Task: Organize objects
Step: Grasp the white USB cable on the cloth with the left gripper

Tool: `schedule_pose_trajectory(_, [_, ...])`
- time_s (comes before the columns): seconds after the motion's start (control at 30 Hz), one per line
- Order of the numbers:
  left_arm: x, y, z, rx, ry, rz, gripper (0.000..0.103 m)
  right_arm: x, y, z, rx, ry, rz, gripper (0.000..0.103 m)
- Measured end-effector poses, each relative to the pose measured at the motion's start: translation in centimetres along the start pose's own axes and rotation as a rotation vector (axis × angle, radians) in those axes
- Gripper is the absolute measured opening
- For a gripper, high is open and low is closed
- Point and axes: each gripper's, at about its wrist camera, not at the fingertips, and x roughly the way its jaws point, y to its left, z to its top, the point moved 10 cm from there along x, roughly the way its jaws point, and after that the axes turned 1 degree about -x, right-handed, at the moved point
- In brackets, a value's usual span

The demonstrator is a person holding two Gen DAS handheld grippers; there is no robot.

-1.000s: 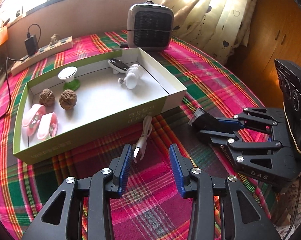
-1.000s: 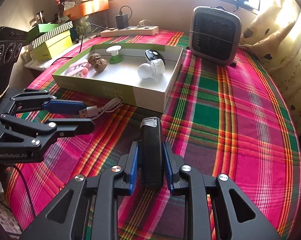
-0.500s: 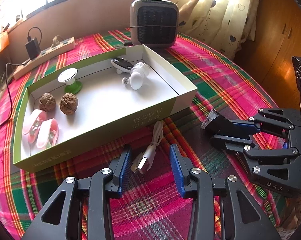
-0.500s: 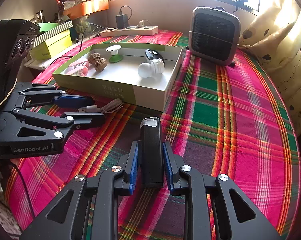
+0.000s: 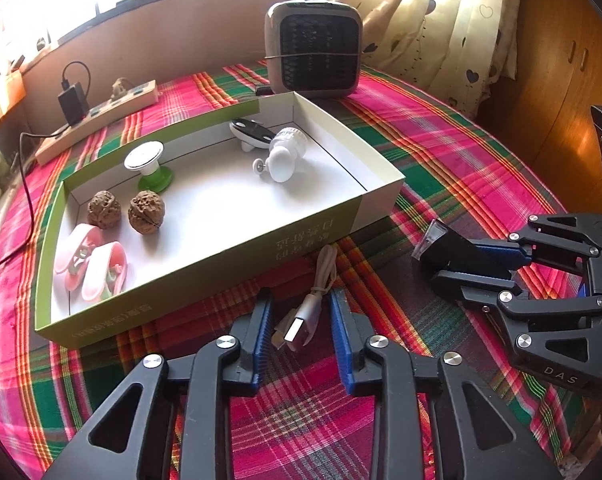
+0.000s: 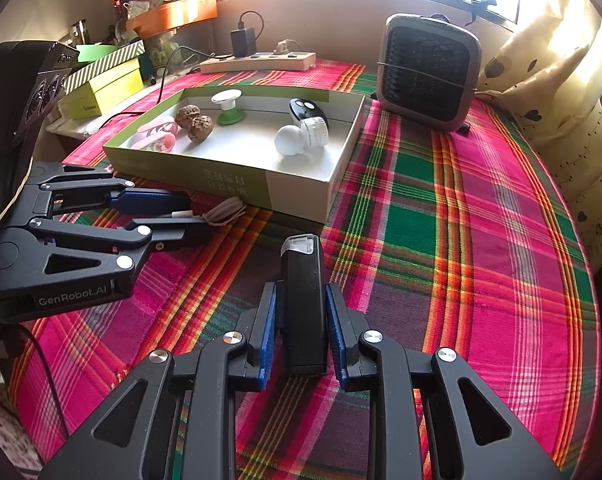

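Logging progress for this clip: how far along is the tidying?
Done: walnuts, pink clips and other small items lie in the box. In hand: right hand-held gripper clamps the black device; left hand-held gripper, jaws just closing, straddles the USB cable. Both remain unboxed.

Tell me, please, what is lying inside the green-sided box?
In the box: two walnuts, pink clips, a green-based knob, a white bulb, a black fob partly hidden behind it.

"GenRobot.AI" marks the left tool [image 6: 189, 216]; "DAS" the right tool [image 5: 441, 264].
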Motion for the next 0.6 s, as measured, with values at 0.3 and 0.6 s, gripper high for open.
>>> schedule_pose_trajectory(0.3, [-0.04,-0.06,-0.07,0.005,-0.009,-0.001,0.015,0.0,0.04,0.03,0.0,0.0,0.001,0.025])
schedule_pose_trajectory(0.6, [-0.14,-0.07,-0.16,0.007,-0.015,-0.001,0.014,0.02,0.01,0.04,-0.001,0.0,-0.002,0.025])
